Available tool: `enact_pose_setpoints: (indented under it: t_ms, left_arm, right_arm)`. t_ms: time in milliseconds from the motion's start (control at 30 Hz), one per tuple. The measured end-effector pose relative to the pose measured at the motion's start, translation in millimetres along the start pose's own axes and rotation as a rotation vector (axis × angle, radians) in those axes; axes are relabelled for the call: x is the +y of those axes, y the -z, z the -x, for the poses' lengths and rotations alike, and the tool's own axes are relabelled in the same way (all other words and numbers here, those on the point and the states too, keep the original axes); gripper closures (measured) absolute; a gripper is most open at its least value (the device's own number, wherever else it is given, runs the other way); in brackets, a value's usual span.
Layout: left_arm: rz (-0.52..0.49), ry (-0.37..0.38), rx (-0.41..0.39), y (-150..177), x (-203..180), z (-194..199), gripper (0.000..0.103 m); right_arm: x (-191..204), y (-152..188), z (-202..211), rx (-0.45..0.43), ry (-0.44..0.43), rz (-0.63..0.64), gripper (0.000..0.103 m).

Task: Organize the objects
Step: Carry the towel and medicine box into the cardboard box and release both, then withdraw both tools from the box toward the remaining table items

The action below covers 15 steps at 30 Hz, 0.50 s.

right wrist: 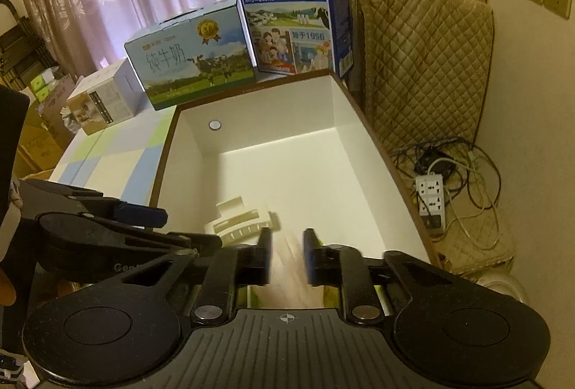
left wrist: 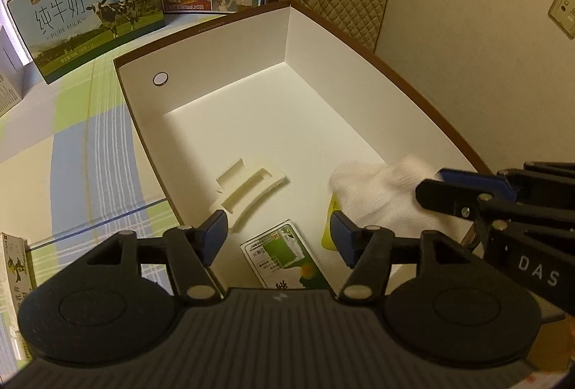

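While my right gripper (right wrist: 286,254) stands part open around a blurred white cloth (left wrist: 381,191) over the white box (left wrist: 222,51), I'd release fully before lifting. My left gripper (left wrist: 278,238) hovers half open, empty, above a green carton (left wrist: 284,256).

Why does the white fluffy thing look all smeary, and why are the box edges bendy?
Left wrist view: the white cloth is smeared by motion blur beside the right gripper; the fisheye lens bends the white box rim. Right wrist view: the cloth streaks between the fingers, and a bright band lights the box floor.
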<state>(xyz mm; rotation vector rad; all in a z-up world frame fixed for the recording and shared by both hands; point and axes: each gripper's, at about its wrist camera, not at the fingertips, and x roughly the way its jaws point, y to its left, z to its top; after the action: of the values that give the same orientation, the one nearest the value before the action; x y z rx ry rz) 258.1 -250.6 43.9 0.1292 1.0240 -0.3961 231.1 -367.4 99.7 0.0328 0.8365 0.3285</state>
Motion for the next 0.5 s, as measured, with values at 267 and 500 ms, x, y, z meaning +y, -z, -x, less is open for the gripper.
enact_pose_setpoints:
  t_ms: [267,500]
  left_arm:
    - [-0.007,0.008,-0.012,2.1,2.3,6.3,0.033]
    - [-0.003,0.017,-0.033,6.0,9.0,21.7,0.029]
  right_arm:
    - [-4.5,0.1,10.2,-0.035,0.002,-0.035,0.049]
    - [-3.1,7.8,18.9,-0.029,-0.001,-0.051,0.046]
